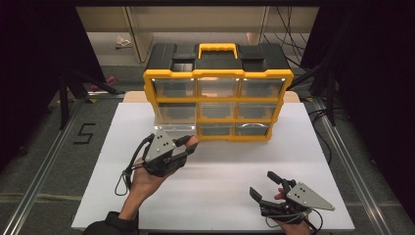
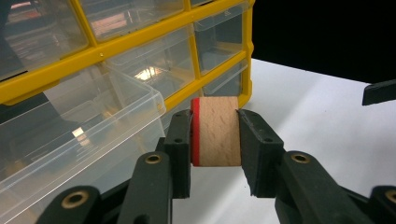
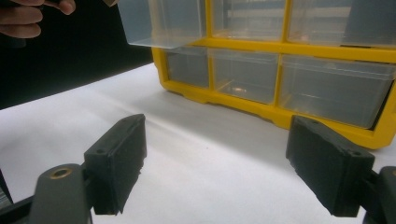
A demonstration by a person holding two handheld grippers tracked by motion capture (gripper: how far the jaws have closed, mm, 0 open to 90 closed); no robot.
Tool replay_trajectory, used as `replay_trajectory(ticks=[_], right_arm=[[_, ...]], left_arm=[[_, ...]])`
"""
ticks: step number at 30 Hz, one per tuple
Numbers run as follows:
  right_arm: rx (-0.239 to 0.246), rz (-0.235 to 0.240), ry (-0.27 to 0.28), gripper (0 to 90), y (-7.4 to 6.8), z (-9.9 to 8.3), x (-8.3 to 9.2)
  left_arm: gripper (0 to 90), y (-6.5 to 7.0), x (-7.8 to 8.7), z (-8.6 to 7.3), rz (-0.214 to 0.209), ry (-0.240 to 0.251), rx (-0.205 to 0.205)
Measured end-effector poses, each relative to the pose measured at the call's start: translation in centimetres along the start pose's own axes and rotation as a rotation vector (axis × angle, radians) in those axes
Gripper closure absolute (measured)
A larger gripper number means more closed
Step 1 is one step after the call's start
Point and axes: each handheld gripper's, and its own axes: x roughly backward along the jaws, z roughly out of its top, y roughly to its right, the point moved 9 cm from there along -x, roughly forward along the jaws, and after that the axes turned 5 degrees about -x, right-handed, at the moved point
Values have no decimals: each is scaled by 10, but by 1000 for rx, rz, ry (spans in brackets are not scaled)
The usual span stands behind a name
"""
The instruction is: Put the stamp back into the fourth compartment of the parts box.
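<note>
A short wooden cylinder with a red band at one end sits crosswise between the jaws of my left gripper, which is shut on it. In the high view that gripper hovers at the front left of a yellow-and-black drawer organizer, just beside a clear drawer pulled out of its left column. The open drawer lies directly left of the cylinder and looks empty. My right gripper rests low over the white table's front right, open with nothing between its jaws.
The organizer holds rows of clear drawers, the others pushed in. It stands at the back of the white tabletop. A hand shows at the top left of the right gripper view. Dark floor and metal rails surround the table.
</note>
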Motion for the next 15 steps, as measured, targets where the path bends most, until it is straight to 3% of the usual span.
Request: replay_trajectory(ticks=[15], right_arm=[[2,-8,-3,211,1,-1,0]], left_arm=[[663,-6,5,10,38,30,3]])
